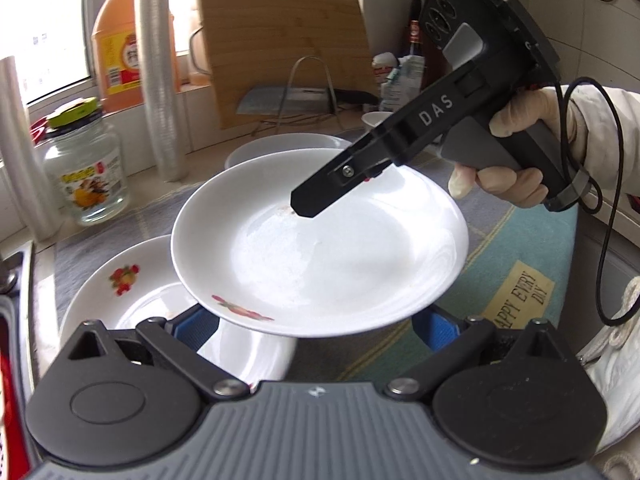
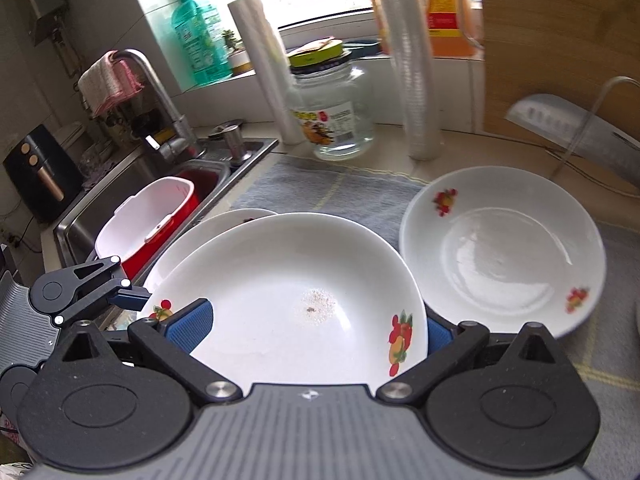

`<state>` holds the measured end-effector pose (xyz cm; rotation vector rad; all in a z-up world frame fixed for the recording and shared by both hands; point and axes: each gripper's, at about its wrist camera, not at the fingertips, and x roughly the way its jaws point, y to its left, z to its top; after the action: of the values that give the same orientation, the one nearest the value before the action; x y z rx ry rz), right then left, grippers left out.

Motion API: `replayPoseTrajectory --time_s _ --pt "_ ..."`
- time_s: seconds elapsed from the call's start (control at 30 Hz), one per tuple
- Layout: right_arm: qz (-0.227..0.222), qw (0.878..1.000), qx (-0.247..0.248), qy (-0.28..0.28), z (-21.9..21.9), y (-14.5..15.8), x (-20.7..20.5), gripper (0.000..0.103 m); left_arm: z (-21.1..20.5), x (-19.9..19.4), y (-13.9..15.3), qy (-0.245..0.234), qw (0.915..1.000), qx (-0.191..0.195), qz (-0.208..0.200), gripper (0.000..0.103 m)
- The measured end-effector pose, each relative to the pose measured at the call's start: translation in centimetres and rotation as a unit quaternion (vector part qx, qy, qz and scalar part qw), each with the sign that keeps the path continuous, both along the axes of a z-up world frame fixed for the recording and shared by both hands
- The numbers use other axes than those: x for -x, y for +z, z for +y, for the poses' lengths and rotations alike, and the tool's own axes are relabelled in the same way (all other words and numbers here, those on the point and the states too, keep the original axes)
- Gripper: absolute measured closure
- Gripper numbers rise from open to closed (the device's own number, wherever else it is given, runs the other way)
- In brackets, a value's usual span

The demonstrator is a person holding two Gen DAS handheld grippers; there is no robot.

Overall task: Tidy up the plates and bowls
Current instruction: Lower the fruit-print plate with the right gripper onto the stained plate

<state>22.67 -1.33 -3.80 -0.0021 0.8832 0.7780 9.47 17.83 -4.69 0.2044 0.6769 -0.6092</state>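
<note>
A white deep plate with a fruit motif is raised and tilted above the counter. My right gripper reaches in from its far rim. In the right wrist view the right gripper is open wide, with its left pad over the plate and its right pad behind the rim. My left gripper is open too, its fingers under the near rim. What bears the plate underneath is hidden. A second fruit-motif plate lies lower left, and a white bowl sits on the mat.
A glass jar and two tall sleeves of plastic cups stand along the back. A bamboo board and a cleaver on a wire rack are behind. The sink holds a red-and-white tub. A gloved hand holds the right gripper.
</note>
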Motion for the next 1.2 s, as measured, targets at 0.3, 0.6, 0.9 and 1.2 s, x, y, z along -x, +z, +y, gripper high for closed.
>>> replayPoseTrajectory --time_s 0.3,0.6,0.9,1.2 --pt "-0.001 0.999 0.001 0.053 5.3 -0.2 -1.1 0.000 3.4 0.7 -0.1 0.055 0.9985 -0.004 0.004 0.002" --pt "0.007 0.996 0.011 0.083 8.7 -1.1 -2.1 0.000 5.9 0.8 -0.9 0.084 0.9964 -0.004 0.012 0.002" --pt "0.012 0.996 0.021 0.087 9.6 -1.7 -2.7 0.000 6.4 0.2 -1.5 0.087 0.9960 -0.001 0.020 0.002" --pt "0.015 0.996 0.025 0.084 9.8 -2.0 -2.9 0.000 6.5 -0.2 -1.8 0.087 0.9959 -0.001 0.027 0.002"
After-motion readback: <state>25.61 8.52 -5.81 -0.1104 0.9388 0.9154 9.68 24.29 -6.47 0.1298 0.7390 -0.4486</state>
